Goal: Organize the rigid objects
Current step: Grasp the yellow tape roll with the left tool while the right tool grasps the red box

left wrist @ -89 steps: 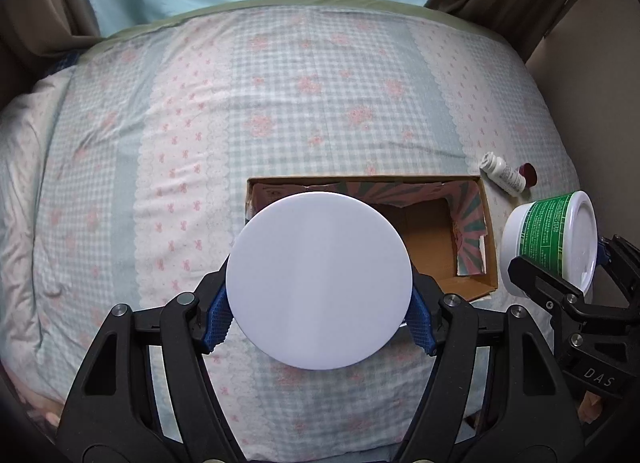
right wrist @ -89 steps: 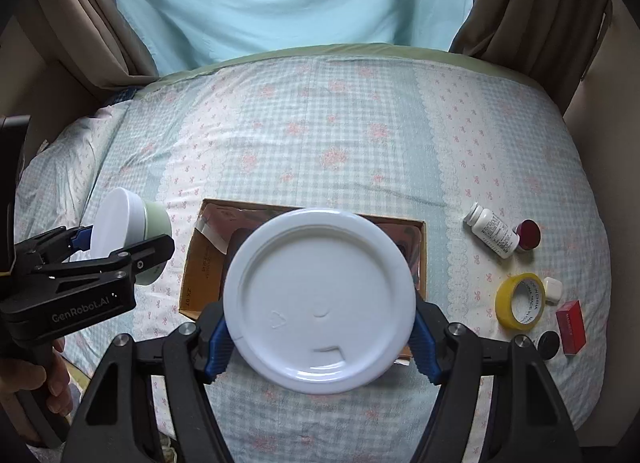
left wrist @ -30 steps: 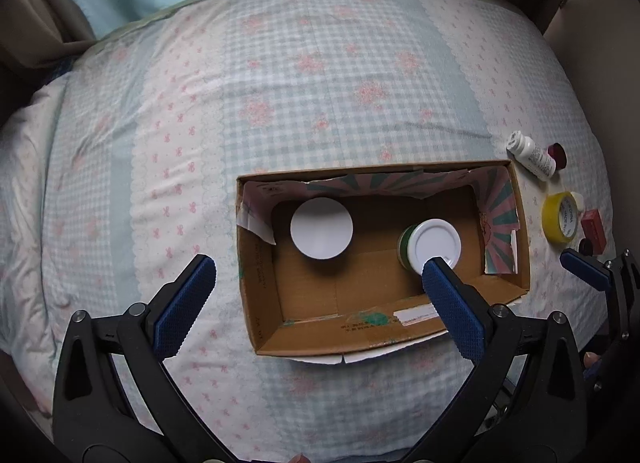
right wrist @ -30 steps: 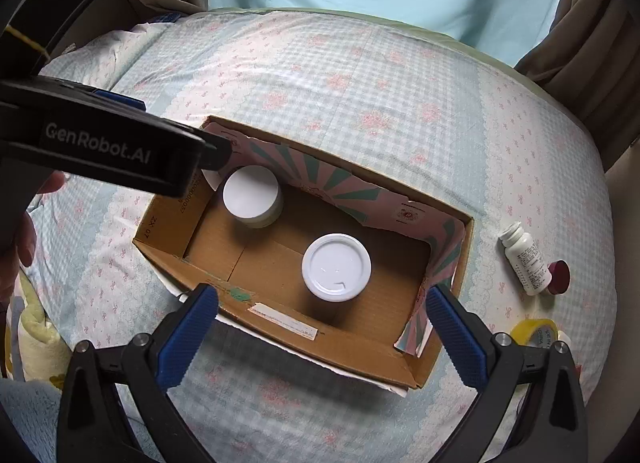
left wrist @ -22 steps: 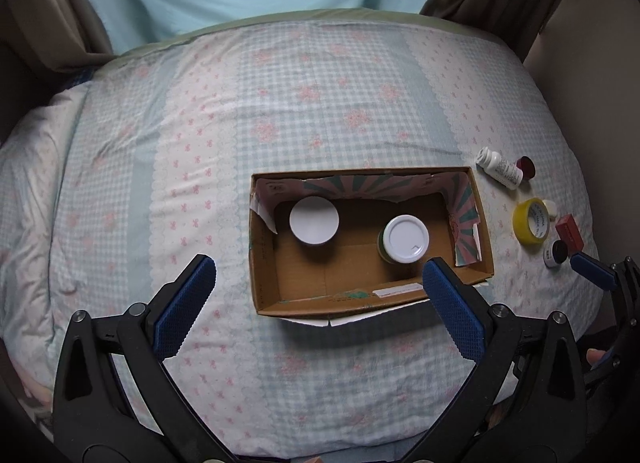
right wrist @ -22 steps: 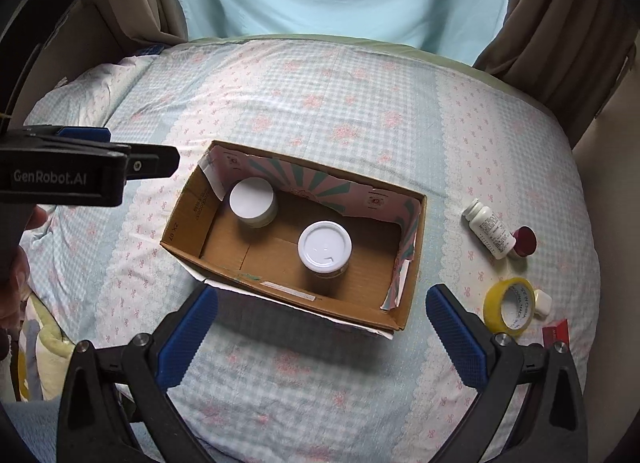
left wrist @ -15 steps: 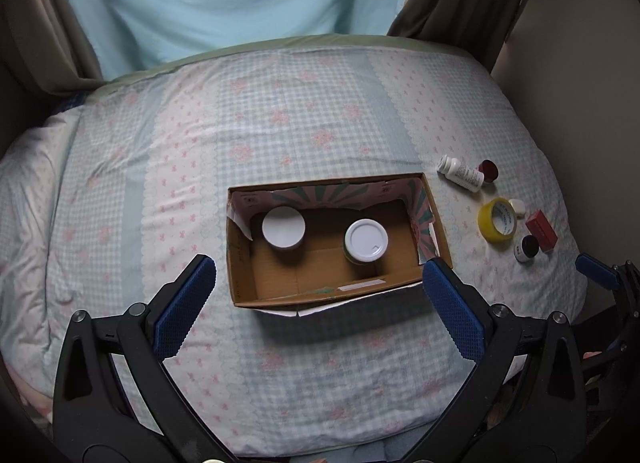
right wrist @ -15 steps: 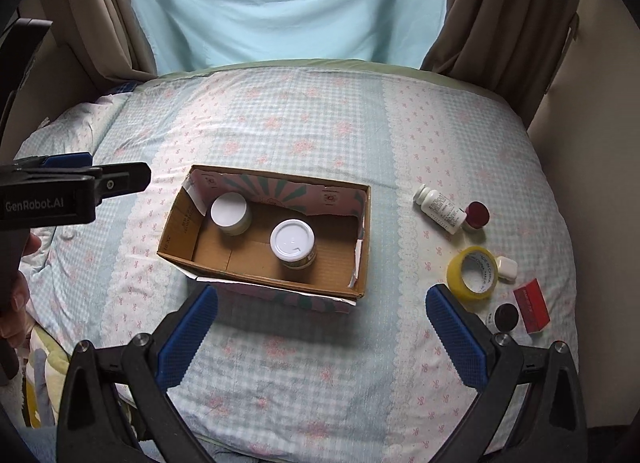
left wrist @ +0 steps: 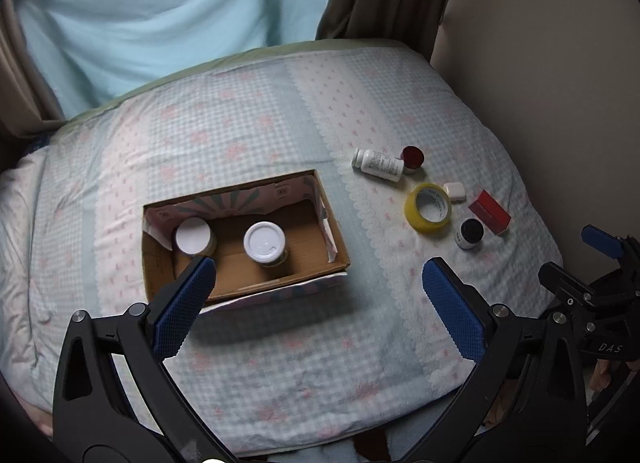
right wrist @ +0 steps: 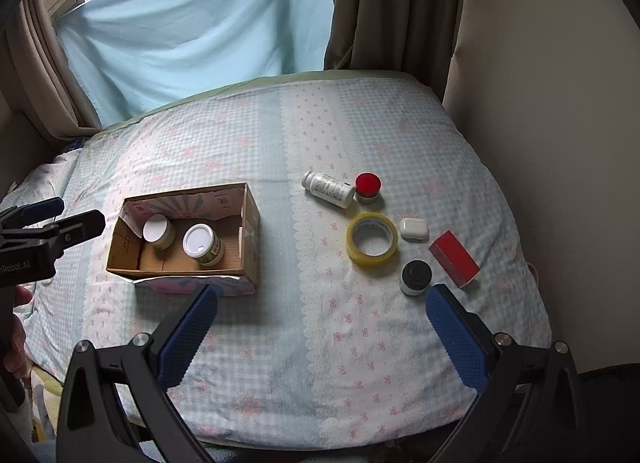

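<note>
Count, both wrist views:
- cardboard box [right wrist: 250, 241]: 1, open top.
- white-lidded jars inside box: 2, i.e. smaller jar [right wrist: 159, 232] at left end, larger jar [right wrist: 203, 245] w/ green label near middle.
- loose items on bedspread [right wrist: 280, 343], right of box: 6 total.
 - white pill bottle [right wrist: 329, 188], lying on its side: 1
 - red-capped pot [right wrist: 368, 187]: 1
 - yellow tape roll [right wrist: 372, 239]: 1
 - white earbud case [right wrist: 414, 229]: 1
 - red carton [right wrist: 454, 258]: 1
 - black-capped pot [right wrist: 416, 277]: 1
- Total rigid objs excl. box: 8 (2 in, 6 out).
</note>
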Demonstrator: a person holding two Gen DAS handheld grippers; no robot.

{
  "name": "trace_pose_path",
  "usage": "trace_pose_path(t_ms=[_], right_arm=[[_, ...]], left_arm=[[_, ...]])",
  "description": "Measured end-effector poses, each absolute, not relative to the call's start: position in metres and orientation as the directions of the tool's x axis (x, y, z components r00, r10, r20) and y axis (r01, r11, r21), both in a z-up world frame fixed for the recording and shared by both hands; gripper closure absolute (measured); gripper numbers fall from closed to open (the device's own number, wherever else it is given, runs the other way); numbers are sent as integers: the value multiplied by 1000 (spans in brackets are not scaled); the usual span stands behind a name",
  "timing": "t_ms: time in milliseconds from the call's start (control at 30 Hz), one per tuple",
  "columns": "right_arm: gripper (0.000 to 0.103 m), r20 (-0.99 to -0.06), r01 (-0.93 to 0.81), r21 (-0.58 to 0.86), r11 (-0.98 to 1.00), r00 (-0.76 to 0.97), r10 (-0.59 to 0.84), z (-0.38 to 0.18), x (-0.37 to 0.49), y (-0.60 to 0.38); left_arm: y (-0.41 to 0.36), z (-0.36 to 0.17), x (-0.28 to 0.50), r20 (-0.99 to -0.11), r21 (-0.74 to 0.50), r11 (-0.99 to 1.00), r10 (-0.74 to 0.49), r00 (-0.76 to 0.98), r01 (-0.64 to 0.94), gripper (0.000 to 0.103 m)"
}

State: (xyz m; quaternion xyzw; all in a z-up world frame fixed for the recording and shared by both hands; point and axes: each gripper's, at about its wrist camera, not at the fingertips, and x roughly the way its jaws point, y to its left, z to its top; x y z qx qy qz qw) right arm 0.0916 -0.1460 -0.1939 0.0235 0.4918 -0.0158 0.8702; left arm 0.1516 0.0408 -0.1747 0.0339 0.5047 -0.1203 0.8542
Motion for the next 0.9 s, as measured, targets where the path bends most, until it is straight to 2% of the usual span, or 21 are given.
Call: trace_pose_path(t_ms=[267,533,900], right_arm=[[0,-862,10,30,1000,507,21,-214,110,-251],[0,-890,-6,0,1000,455,3,-249,149,-332],[0,-936,-73,-104,992,345,-73,-337,185,-365]], left_arm=[[-69,-218,155,-901,-76,971,-165,402,229,0],[-144,-277,184,-937,-87,969,-158,313,230,0],[-190,-418,240,-981,-57,943,-114,158,329,0]])
